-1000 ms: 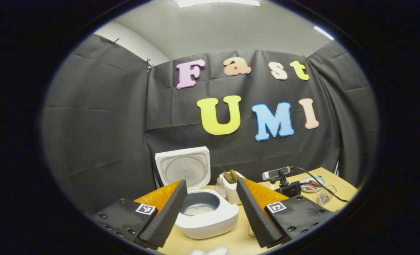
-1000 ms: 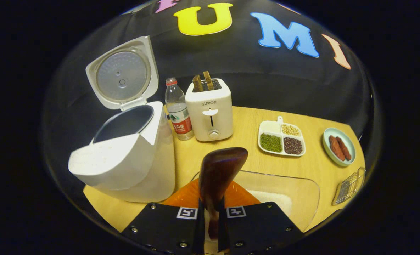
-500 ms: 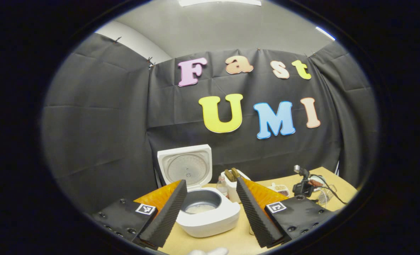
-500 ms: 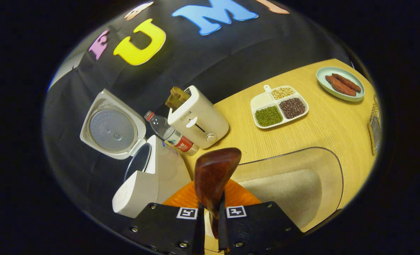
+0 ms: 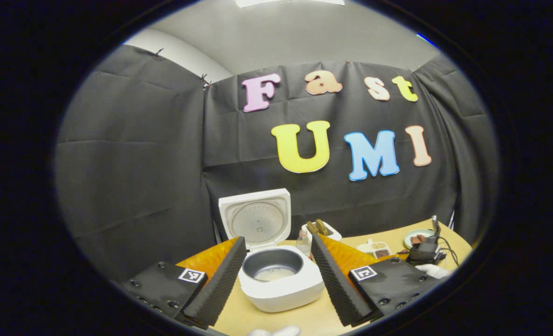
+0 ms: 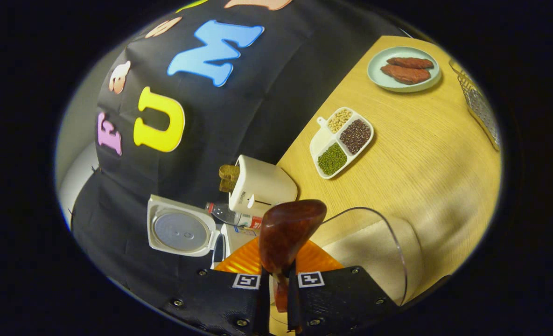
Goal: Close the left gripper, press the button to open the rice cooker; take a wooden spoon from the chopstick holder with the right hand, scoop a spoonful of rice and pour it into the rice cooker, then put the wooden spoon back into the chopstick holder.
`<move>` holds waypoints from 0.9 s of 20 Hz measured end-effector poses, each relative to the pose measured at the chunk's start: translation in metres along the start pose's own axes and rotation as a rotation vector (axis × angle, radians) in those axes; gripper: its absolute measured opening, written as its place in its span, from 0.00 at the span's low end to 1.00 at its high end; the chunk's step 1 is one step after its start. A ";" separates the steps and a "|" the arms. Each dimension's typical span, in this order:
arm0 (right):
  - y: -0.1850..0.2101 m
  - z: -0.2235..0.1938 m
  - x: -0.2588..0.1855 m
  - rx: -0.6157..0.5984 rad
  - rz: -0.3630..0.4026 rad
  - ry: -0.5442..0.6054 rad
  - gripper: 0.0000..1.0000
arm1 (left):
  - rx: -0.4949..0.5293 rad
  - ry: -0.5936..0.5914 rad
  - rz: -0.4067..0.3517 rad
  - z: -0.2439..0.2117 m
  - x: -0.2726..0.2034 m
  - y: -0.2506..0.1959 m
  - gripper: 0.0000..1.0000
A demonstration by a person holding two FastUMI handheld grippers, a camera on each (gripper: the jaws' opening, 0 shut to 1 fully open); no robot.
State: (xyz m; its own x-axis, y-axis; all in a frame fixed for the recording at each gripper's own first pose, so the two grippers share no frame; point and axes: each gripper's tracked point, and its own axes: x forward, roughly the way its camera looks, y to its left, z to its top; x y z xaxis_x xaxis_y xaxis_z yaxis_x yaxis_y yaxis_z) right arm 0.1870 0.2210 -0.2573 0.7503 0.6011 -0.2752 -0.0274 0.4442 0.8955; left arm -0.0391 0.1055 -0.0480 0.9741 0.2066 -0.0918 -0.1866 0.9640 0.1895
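Note:
The white rice cooker (image 5: pixel 281 291) stands open with its lid (image 5: pixel 256 219) upright and a little rice in the pot (image 5: pixel 273 274). My left gripper (image 5: pixel 277 240) hangs open in front of it, holding nothing, and the cooker shows between its fingers. In the right gripper view, my right gripper (image 6: pixel 276 276) is shut on the handle of the dark wooden spoon (image 6: pixel 289 229), whose bowl points forward above the clear rice container (image 6: pixel 379 242). That view is rolled far over, with the cooker lid (image 6: pixel 180 231) low on the left. The right gripper (image 5: pixel 424 254) also shows in the left gripper view, at the table's right.
A toaster (image 6: pixel 260 189) with bread and a water bottle (image 6: pixel 235 218) stand beside the cooker. On the wooden table (image 6: pixel 421 154) lie a divided dish of beans (image 6: pixel 342 142), a plate of sausages (image 6: pixel 403 69) and a metal mesh holder (image 6: pixel 479 100) at the right edge.
The right gripper has rolled further over and drawn away to the right with the spoon, so the cooker has slid low and left. The left gripper view has drifted slightly, centring the cooker.

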 end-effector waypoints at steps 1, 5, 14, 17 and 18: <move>-0.002 0.005 -0.005 0.036 0.011 -0.011 0.15 | 0.007 -0.005 0.003 0.003 0.000 0.000 0.96; -0.008 0.012 -0.016 0.101 0.031 -0.027 0.15 | 0.022 -0.020 -0.008 0.011 0.000 -0.006 0.96; 0.034 0.041 -0.030 0.179 0.101 -0.072 0.15 | 0.011 -0.031 -0.027 0.010 -0.004 -0.012 0.99; 0.068 0.049 -0.030 0.193 0.126 -0.077 0.15 | 0.013 -0.030 -0.026 0.003 -0.007 -0.008 0.99; 0.080 0.049 -0.030 0.188 0.136 -0.075 0.15 | 0.012 -0.029 -0.026 0.000 -0.008 -0.007 0.99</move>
State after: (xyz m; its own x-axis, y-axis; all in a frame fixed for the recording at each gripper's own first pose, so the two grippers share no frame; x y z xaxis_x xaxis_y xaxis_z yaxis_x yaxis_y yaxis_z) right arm 0.1950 0.2061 -0.1599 0.7953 0.5928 -0.1268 -0.0135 0.2264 0.9739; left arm -0.0452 0.0973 -0.0487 0.9819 0.1764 -0.0688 -0.1597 0.9668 0.1995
